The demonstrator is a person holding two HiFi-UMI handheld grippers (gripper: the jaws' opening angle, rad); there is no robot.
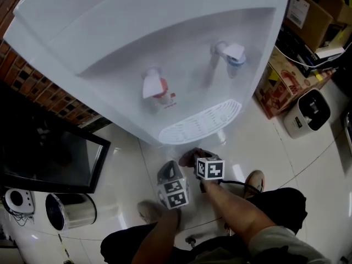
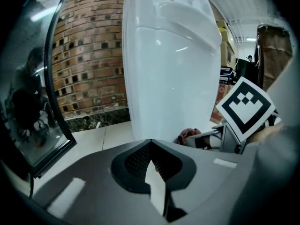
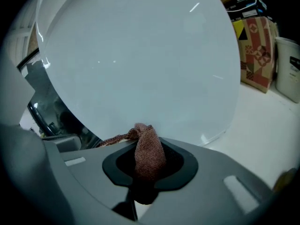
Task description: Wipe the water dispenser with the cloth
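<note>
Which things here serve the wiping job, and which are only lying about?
Job: dispenser, cloth, right gripper holding it.
Lying about: bin, black screen, boxes, white appliance.

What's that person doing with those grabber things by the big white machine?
A person holds a gripper in each hand, low in front of the water dispenser. The right gripper pinches a brownish cloth close to the dispenser's lower front. The left gripper beside it is empty, with its jaws slightly apart.
</note>
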